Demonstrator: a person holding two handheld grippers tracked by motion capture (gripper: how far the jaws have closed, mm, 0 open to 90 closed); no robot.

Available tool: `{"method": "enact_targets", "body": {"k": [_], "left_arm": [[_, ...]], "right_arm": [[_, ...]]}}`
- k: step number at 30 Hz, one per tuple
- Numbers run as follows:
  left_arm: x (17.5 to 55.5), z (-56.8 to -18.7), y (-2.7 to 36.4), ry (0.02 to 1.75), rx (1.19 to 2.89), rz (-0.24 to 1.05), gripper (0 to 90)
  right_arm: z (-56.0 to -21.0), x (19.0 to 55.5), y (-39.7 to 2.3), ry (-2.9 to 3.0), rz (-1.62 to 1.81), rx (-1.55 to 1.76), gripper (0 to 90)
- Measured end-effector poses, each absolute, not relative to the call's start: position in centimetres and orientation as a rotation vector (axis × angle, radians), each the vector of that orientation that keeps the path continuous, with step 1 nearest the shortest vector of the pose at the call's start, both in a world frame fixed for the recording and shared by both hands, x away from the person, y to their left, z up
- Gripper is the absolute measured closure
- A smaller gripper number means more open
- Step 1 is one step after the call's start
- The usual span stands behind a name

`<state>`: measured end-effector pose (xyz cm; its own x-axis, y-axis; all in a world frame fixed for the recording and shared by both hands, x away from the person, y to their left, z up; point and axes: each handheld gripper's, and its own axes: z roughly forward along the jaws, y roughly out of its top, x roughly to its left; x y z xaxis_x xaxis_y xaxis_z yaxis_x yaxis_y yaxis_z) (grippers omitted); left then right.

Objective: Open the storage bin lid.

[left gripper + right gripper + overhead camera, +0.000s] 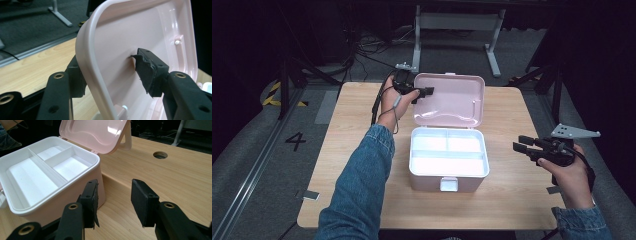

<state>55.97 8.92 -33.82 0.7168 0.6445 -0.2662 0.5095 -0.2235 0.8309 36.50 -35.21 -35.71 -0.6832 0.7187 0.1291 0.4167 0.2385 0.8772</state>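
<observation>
From the high view I see a pink storage box (449,167) near the middle of the wooden table (352,200), its lid (452,100) swung open and standing up behind it. My left gripper (424,91) is up at the lid's left edge, and my right gripper (523,145) hovers off the table's right side, well apart from the box, with its grey three-cornered plate (574,132) on top.

The left gripper view gives me what the overhead cannot: the lid's rounded rim (90,50) runs between my two jaws, one pad (147,70) pressed against the lid's inner face and the other jaw behind the outer side. So the left gripper (112,75) is clenched on the lid. A small white peg (177,42) sits on the lid's inner wall near the far edge.

The right gripper view shows my right gripper (113,200) released, jaws spread with bare table between them, just beside the box's near corner but not touching it. From here I look straight into the white inner tray (37,175): one long compartment and two smaller ones divided by thin walls, all of them empty. This view also picks up a round cable hole (160,155) in the tabletop beyond the box.

In the high view, a white latch (449,184) sits on the box's front, and a "4" (295,141) is marked on the floor left of the table.
</observation>
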Motion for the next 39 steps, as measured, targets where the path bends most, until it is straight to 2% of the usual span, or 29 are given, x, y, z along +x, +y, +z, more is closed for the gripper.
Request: {"method": "enact_targets", "body": {"k": [4,7,30,39], "left_arm": [[56.4,-34.6,8.8,0.914,1.876,0.148,45.2],[56.6,-35.1,8.5,0.934,1.897,0.155,39.6],[58.2,-39.1,8.3,1.084,1.900,-0.038,33.2],[58.2,-40.0,8.2,1.106,1.936,-0.037,28.1]], "right_arm": [[-35.8,36.6,-35.3,2.214,1.424,1.062,58.1],[-35.9,36.7,-35.4,2.213,1.420,1.068,58.1],[-36.7,37.1,-35.4,2.238,1.409,1.112,57.5],[-37.0,37.3,-35.5,2.242,1.406,1.124,56.3]]}}
